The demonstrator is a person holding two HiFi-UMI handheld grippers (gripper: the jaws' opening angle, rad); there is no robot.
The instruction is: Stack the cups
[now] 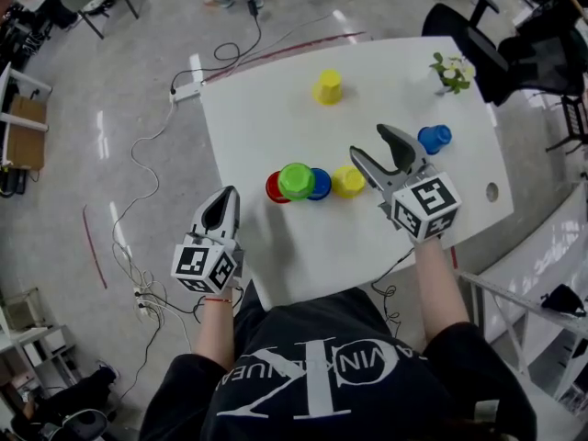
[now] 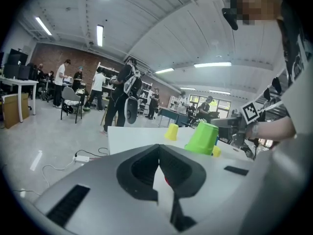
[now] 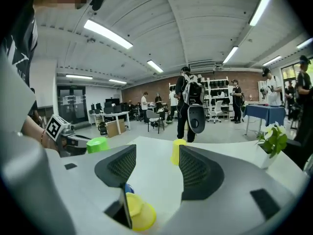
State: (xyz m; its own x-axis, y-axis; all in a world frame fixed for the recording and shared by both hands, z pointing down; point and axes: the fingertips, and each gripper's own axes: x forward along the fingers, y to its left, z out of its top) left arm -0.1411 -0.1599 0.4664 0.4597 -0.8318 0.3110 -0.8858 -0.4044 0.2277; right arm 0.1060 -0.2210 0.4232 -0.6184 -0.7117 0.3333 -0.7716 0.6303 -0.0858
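Observation:
Red [image 1: 274, 188], green [image 1: 297, 180], blue [image 1: 319, 184] and yellow [image 1: 348, 181] cups crowd in a row near the table's [image 1: 276, 118] front middle. The green one stands upside down [image 2: 203, 137]. Another yellow cup [image 1: 327, 87] stands upside down further back, and a second blue cup [image 1: 435, 138] lies at the right. My right gripper [image 1: 370, 145] hovers open just right of the near yellow cup [image 3: 139, 212], nothing between its jaws. My left gripper [image 1: 226, 197] is shut and empty at the table's left front edge, pointing at the row.
A small potted plant [image 1: 450, 70] stands at the table's far right corner, and a round hole [image 1: 491, 191] sits near the right edge. Cables and a power strip [image 1: 184, 91] lie on the floor to the left. People and chairs are beyond the table.

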